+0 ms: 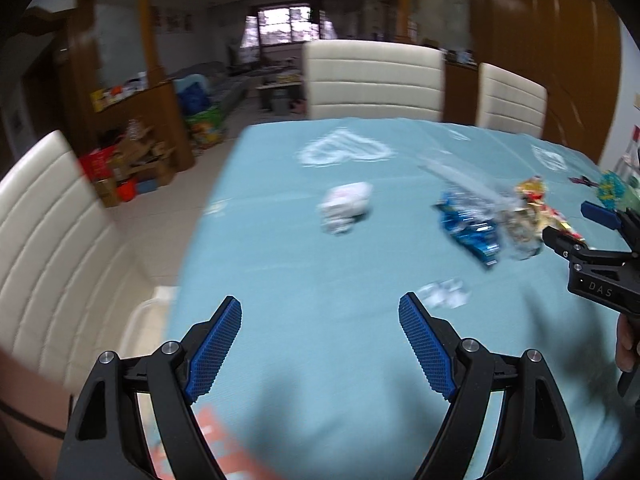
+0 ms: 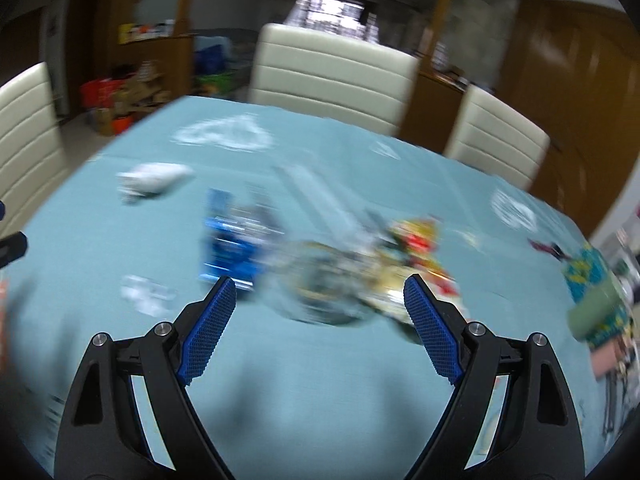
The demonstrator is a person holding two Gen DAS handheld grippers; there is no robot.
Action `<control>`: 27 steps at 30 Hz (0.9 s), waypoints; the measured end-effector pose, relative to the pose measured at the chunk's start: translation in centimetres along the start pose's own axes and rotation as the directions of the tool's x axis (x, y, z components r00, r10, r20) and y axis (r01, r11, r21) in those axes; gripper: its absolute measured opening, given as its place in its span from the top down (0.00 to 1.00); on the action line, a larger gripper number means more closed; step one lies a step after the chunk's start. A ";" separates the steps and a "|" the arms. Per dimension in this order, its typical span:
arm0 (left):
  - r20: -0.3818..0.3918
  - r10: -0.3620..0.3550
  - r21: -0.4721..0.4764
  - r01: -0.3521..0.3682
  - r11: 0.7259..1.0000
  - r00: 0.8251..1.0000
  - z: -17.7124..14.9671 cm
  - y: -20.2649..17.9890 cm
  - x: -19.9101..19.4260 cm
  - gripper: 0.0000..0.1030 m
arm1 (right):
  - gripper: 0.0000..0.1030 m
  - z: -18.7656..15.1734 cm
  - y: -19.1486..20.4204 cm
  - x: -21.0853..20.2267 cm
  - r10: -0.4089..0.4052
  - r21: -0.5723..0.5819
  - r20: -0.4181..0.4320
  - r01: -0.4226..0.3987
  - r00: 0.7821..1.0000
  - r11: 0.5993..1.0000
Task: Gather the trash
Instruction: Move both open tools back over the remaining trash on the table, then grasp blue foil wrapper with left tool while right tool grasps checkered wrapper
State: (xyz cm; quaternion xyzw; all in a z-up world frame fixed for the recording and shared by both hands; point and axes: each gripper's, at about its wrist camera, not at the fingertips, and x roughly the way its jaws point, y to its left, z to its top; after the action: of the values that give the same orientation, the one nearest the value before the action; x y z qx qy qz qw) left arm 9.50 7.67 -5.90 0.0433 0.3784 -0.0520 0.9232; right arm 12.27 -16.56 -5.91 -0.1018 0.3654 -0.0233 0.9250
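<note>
Both grippers, left (image 1: 320, 344) and right (image 2: 316, 324), hover with fingers apart, empty, above bare counter (image 1: 320, 400) short of the blue wrapper (image 1: 468, 228). Only the left view shows the counter's left edge; only the right shows the patterned cup (image 2: 596, 292) beyond the wrapper.

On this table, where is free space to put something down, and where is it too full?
Free: the bare tablecloth in front of the open left gripper, and the strip between the white crumpled paper and the blue wrapper. Crowded: the right side, where the blue wrapper, clear plastic and yellow-red wrappers lie together.
</note>
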 end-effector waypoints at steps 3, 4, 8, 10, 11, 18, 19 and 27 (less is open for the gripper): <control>-0.002 -0.041 0.028 0.041 0.999 0.999 1.8 -3.5 1.3 0.23 | 0.18 -1.1 -4.3 1.1 -0.053 0.036 -0.032 0.055 0.998 0.998; -0.002 -0.055 0.041 0.055 0.998 0.998 2.5 -4.8 1.9 0.23 | 0.18 -1.5 -5.4 1.4 -0.065 0.043 -0.044 0.066 0.997 0.997; -0.035 -0.090 0.079 0.092 0.993 0.995 4.0 -8.6 3.9 0.23 | 0.21 -2.9 -8.7 3.3 -0.076 0.081 -0.093 0.084 0.993 0.993; -0.055 -0.094 0.098 0.099 0.990 0.994 4.4 -10.2 5.2 0.23 | 0.21 -3.3 -9.7 4.4 -0.070 0.104 -0.114 0.082 0.991 0.991; -0.060 -0.096 0.106 0.102 0.989 0.994 4.4 -10.6 5.5 0.23 | 0.21 -3.5 -10.0 4.8 -0.069 0.109 -0.123 0.083 0.990 0.991; -0.117 -0.069 0.181 0.089 0.979 0.991 4.1 -14.0 9.5 0.23 | 0.23 -3.9 -10.8 7.1 -0.076 0.114 -0.175 0.097 0.982 0.989; -0.119 -0.055 0.192 0.077 0.978 0.991 4.1 -14.3 10.0 0.23 | 0.25 -4.0 -11.0 7.4 -0.072 0.119 -0.185 0.095 0.980 0.988; -0.133 -0.067 0.174 0.089 0.981 0.989 4.2 -13.5 11.7 0.28 | 0.70 -4.4 -11.6 8.3 0.023 0.207 -0.221 0.024 0.975 0.978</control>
State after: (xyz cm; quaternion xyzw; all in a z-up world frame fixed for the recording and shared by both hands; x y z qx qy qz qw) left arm 18.95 -6.97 -11.70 0.1146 0.4312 -0.1192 0.8870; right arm 15.72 -29.65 -12.21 -0.0010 0.4620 -0.0731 0.8838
